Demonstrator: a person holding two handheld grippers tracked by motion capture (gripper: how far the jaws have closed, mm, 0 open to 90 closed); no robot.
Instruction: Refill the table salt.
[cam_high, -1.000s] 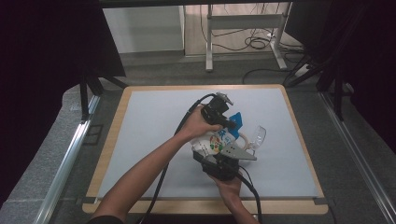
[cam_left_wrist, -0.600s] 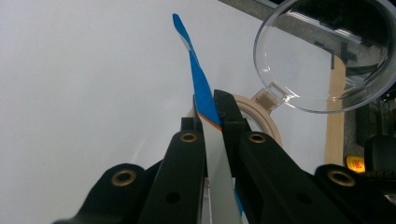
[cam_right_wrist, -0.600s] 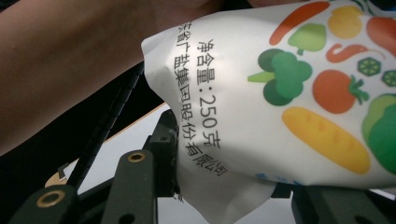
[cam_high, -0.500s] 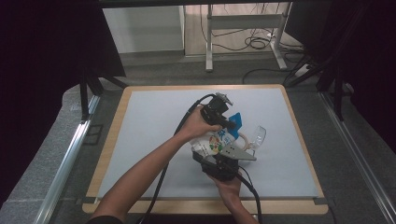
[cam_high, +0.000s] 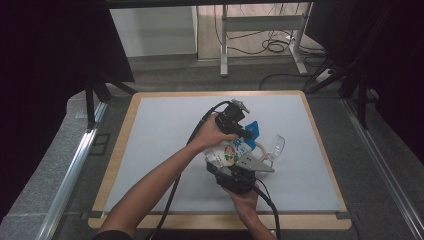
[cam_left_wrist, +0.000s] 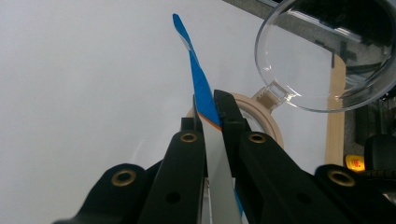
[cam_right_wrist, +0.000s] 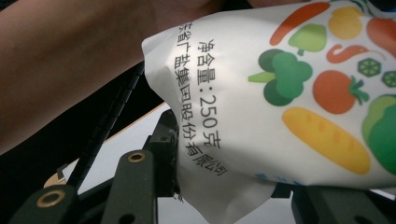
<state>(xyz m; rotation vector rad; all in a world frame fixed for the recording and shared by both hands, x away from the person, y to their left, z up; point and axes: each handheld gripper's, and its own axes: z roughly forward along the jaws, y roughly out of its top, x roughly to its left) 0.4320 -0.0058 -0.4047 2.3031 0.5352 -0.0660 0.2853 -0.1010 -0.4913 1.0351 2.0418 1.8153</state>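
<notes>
Table (cam_high: 150, 150): bag (cam_right_wrist: 280, 116) print (vegetables) faces right gripper (cam_right_wrist: 219, 196).

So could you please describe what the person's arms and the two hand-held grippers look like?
Both forearms are bare, no sleeves visible. The left hand-held gripper and right hand-held gripper are black, with brass-coloured rivets on the jaws. A black cable trails from each; the right carries a grey three-cornered plate.
</notes>
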